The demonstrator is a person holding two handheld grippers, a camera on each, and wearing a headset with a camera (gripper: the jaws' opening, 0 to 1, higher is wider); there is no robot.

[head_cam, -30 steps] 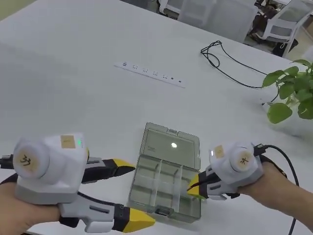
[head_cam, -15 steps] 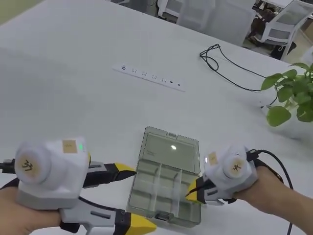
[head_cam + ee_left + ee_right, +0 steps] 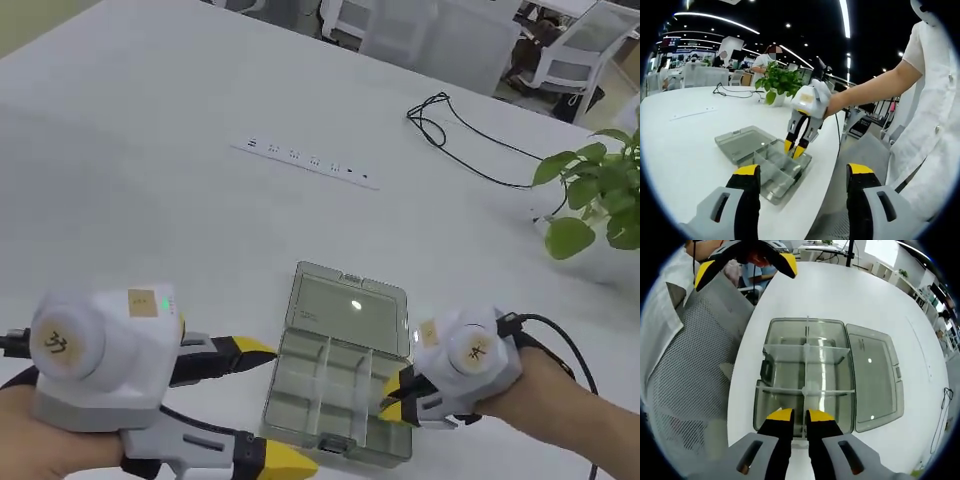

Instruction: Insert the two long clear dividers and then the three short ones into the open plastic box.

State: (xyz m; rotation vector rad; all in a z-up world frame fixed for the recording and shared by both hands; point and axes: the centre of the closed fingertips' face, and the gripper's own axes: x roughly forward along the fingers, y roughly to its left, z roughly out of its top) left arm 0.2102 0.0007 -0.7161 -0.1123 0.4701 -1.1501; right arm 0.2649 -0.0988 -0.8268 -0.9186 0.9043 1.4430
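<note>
Jaws of right gripper [image 3: 799, 415] — over box [image 3: 782, 367]

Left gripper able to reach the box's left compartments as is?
Probably yes. The left gripper is open just beside the box on its left side, with nothing between them. The right gripper hangs over the opposite edge, so it shouldn't block.
</note>
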